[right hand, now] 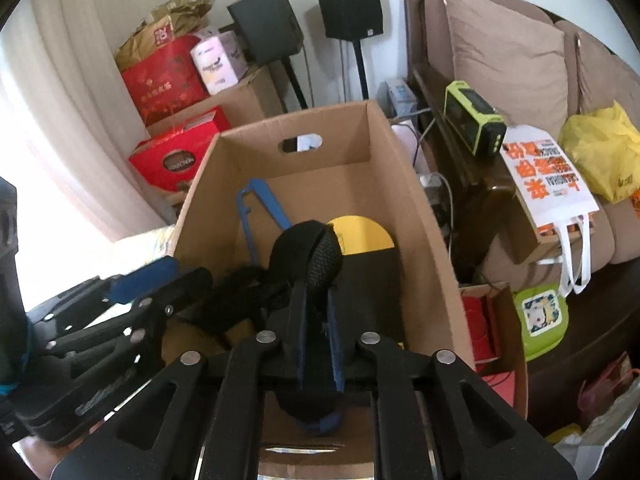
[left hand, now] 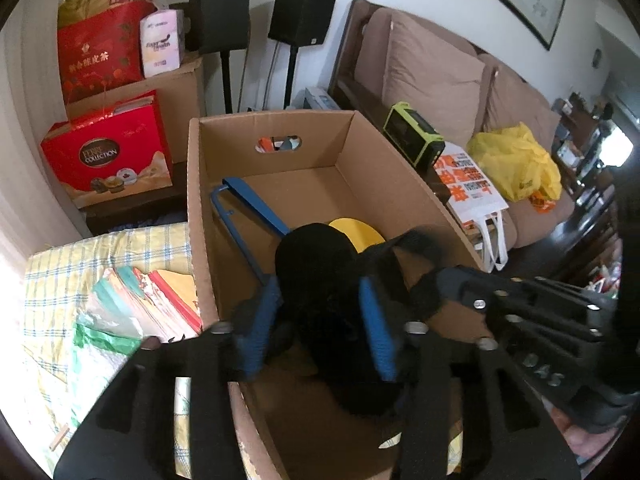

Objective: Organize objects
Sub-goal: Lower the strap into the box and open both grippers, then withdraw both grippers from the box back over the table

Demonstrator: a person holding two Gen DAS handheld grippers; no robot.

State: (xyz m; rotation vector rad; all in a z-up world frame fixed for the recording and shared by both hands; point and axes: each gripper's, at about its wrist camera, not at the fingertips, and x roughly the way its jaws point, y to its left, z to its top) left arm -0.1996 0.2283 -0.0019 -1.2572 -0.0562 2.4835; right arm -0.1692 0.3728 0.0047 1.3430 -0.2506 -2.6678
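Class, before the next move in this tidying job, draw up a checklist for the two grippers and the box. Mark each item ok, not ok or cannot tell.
1. Right gripper clamped on the black fabric item: ok.
2. Left gripper pads pressing on the item: cannot tell. The jaws stand apart with the fabric between them.
3. Item held over the open top of the cardboard box: ok.
4. Bare floor left in the box beyond the blue saw frame and the yellow disc: ok.
5. Item already resting on the box floor: cannot tell, as the grippers hide it.
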